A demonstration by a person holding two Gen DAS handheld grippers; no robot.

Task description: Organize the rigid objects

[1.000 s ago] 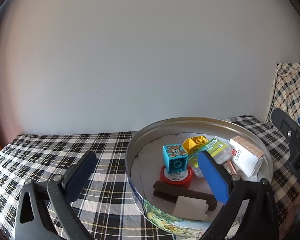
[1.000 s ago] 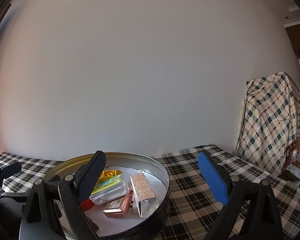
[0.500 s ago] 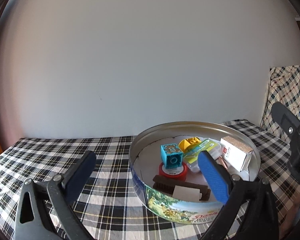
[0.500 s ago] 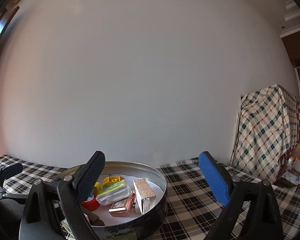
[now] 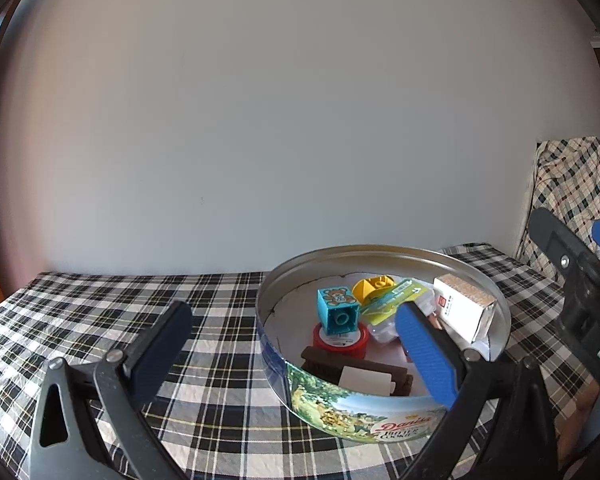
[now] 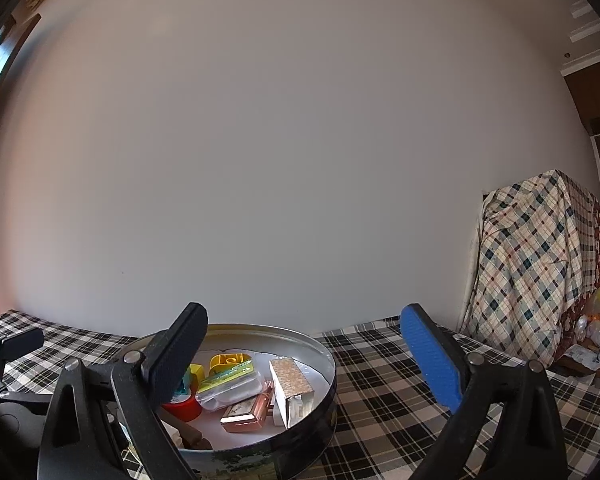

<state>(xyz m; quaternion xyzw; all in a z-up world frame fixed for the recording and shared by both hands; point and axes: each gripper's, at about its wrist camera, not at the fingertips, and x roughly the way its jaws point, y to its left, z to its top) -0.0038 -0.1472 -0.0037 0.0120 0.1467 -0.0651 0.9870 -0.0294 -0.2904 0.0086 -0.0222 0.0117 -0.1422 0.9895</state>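
Tin [image 5: 380, 254]: holds blocks, boxes, on checked cloth [image 5: 100, 304].
Left gripper [image 5: 292, 344]: released, empty.
Right gripper [image 6: 304, 360]: released, empty.

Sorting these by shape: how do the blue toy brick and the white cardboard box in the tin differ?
The blue toy brick is a small cube perched on a red round tub; the white cardboard box is longer, oblong, near the round metal tin wall. Both are rigid.

Brown brush [image 5: 356, 372] half behind tin wall [image 5: 340, 396]
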